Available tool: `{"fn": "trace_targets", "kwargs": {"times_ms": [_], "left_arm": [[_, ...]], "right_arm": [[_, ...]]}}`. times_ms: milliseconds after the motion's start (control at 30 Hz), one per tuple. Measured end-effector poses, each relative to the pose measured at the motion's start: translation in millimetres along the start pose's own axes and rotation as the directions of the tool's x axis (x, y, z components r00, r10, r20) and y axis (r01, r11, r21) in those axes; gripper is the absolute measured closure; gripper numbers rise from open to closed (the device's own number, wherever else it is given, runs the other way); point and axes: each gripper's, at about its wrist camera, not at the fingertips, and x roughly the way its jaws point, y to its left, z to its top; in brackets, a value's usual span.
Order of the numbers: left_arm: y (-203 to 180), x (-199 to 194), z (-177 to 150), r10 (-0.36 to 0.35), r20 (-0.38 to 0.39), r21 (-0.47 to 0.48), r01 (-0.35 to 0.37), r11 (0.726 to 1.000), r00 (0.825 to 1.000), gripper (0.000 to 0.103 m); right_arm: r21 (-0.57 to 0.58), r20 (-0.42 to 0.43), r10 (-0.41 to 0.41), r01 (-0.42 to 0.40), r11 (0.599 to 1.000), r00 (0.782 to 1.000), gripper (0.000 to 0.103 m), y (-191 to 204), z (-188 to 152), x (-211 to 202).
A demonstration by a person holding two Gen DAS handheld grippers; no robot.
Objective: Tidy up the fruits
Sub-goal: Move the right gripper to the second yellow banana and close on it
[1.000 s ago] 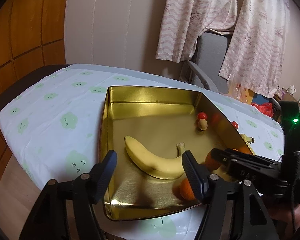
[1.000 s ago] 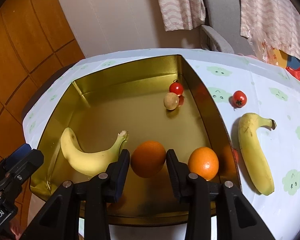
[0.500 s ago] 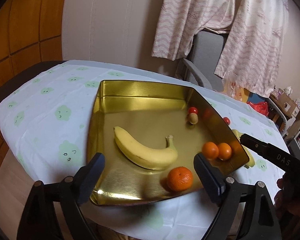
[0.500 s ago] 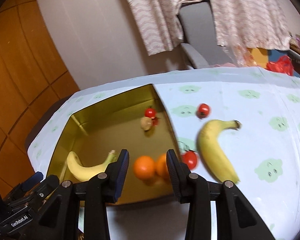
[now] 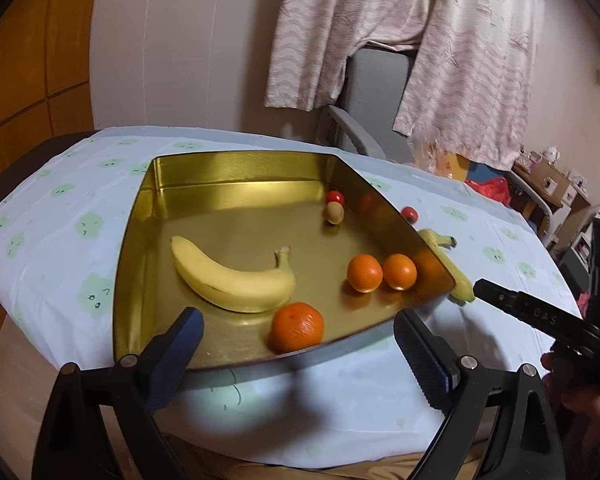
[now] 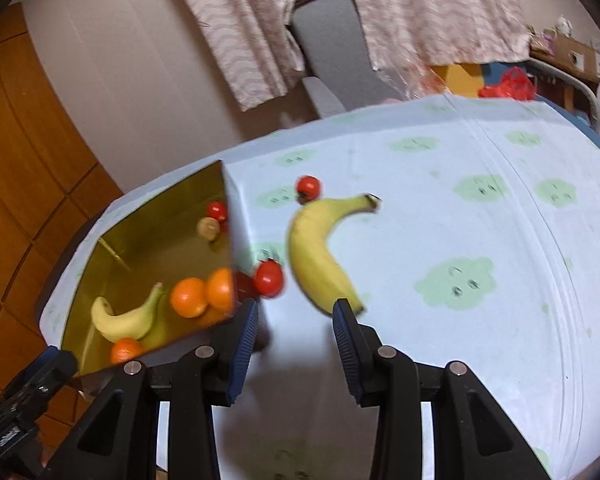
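Observation:
A gold tray (image 5: 236, 168) holds a banana (image 5: 232, 276), three oranges (image 5: 297, 326), a kiwi (image 5: 335, 213) and a cherry tomato (image 5: 335, 197). My left gripper (image 5: 296, 346) hovers at the tray's near rim, its jaws opening wide with nothing gripped. The nearest orange lies loose just beyond them. My right gripper (image 6: 296, 308) is open by a narrow gap and empty, over the cloth right of the tray (image 6: 226, 216). Ahead of it lie a second banana (image 6: 320, 248) and two loose tomatoes (image 6: 269, 278), one beside the tray corner.
The table wears a pale cloth with green cloud prints (image 6: 456, 280). A grey chair (image 5: 380, 92) with hanging clothes (image 5: 460, 60) stands behind it. A wooden wall (image 6: 24, 152) is on the left, clutter (image 5: 552, 176) at the far right. A hand (image 5: 576, 392) holds the right gripper.
My left jaws have spread much wider and backed off from the tray, leaving the orange inside. The right gripper has swung from above the tray's oranges to the cloth by the second banana.

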Motion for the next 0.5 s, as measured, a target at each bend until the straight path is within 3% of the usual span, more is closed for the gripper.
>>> {"fn": "trace_targets", "kwargs": {"times_ms": [267, 500], "left_arm": [[-10.6, -0.9, -3.9, 0.003, -0.012, 0.025, -0.002, 1.000, 1.000, 0.006], [-17.2, -3.9, -5.0, 0.008, -0.012, 0.045, -0.007, 0.999, 1.000, 0.006]], "right_arm": [[-0.024, -0.021, -0.012, 0.011, 1.000, 1.000, 0.064, -7.4, 15.4, 16.5], [-0.124, -0.087, -0.030, 0.019, 0.992, 0.996, 0.064, 5.6, 36.9, 48.4]]}}
